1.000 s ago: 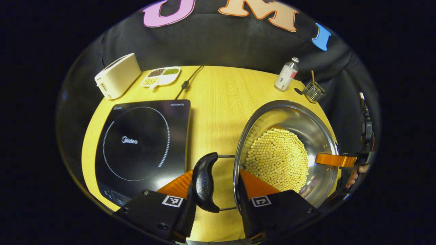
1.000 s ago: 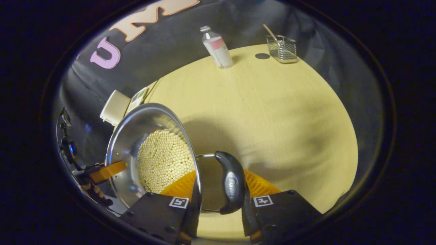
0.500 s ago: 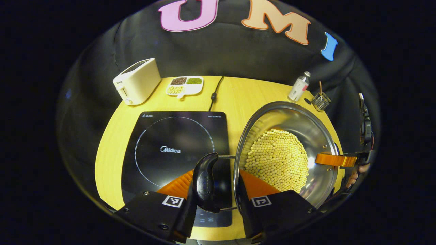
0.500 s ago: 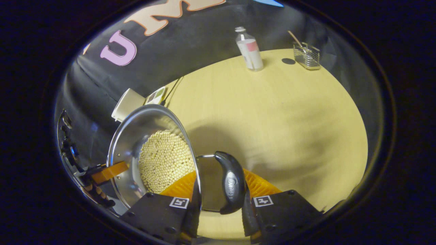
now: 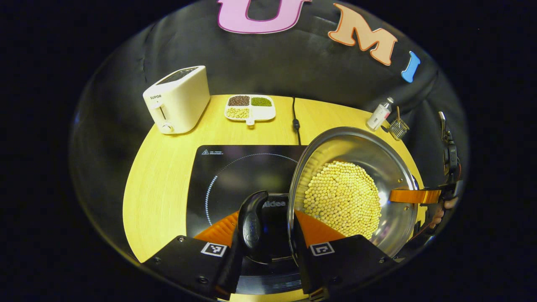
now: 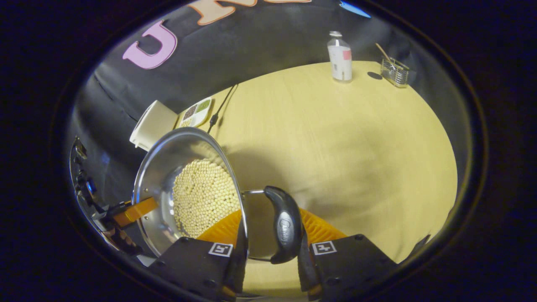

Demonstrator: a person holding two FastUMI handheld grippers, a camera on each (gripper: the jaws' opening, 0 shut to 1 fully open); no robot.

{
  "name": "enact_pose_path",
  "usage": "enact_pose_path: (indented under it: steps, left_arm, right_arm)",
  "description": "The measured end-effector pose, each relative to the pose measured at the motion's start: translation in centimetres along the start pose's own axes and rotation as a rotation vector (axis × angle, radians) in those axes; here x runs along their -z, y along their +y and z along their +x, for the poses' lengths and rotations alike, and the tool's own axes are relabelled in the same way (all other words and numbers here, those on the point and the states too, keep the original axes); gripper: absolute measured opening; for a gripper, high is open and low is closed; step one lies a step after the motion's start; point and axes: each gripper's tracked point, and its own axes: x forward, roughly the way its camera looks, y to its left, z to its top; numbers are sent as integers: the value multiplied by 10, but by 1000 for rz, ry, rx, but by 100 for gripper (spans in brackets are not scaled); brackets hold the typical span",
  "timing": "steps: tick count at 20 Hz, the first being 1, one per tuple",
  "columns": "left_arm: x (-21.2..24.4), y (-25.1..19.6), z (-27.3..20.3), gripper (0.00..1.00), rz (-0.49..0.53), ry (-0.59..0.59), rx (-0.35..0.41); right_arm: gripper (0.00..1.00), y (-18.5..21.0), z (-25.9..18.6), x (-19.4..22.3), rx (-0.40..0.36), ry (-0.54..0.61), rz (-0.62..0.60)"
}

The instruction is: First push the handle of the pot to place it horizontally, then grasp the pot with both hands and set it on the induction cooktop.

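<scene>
A steel pot [image 5: 356, 151] filled with pale beans hangs between both grippers, above the table. My left gripper [image 5: 266, 241] is shut on the pot's black side handle [image 5: 251, 218], one finger outside the handle and one inside the rim. That handle hovers over the black induction cooktop [image 5: 235, 167], which lies partly under the pot. In the right gripper view my right gripper [image 6: 268, 249] is shut the same way on the opposite handle [image 6: 285, 224] of the pot [image 6: 168, 159]. Each view shows the other gripper [image 5: 415, 196] [image 6: 130, 212] at the pot's far rim.
A white toaster [image 5: 178, 98] and a divided dish [image 5: 250, 108] of beans stand behind the cooktop, with a black cable [image 5: 295, 123] running back. A small bottle [image 6: 340, 58] and a wire holder [image 6: 396, 72] stand at the far right corner of the yellow table [image 6: 335, 147].
Both grippers have carried the pot leftward across the table; the cooktop, earlier off to the left, now lies beneath the left handle and pot edge. Both grips are unchanged.
</scene>
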Motion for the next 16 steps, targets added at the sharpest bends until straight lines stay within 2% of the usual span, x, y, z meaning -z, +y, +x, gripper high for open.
enact_pose_path:
  steps: [1,2,3,4,11,15,16]
  left_arm:
    - [1,10,2,58,-5,7,7]
    - [2,20,3,57,-12,9,10]
    - [3,30,3,58,-18,8,12]
    - [5,39,2,56,-24,8,12]
    - [-8,89,-5,57,-14,-60,-12]
    - [-11,104,-6,57,-17,-80,-27]
    - [-13,107,-5,57,-15,-87,-30]
  right_arm:
    - [54,9,4,2,13,5,-1]
    - [46,19,6,5,22,13,-4]
    - [47,28,9,7,28,19,-8]
    - [54,37,12,9,31,25,-15]
    - [53,87,28,12,23,26,-13]
    - [54,100,34,10,22,25,-13]
    - [47,103,35,10,23,22,-14]
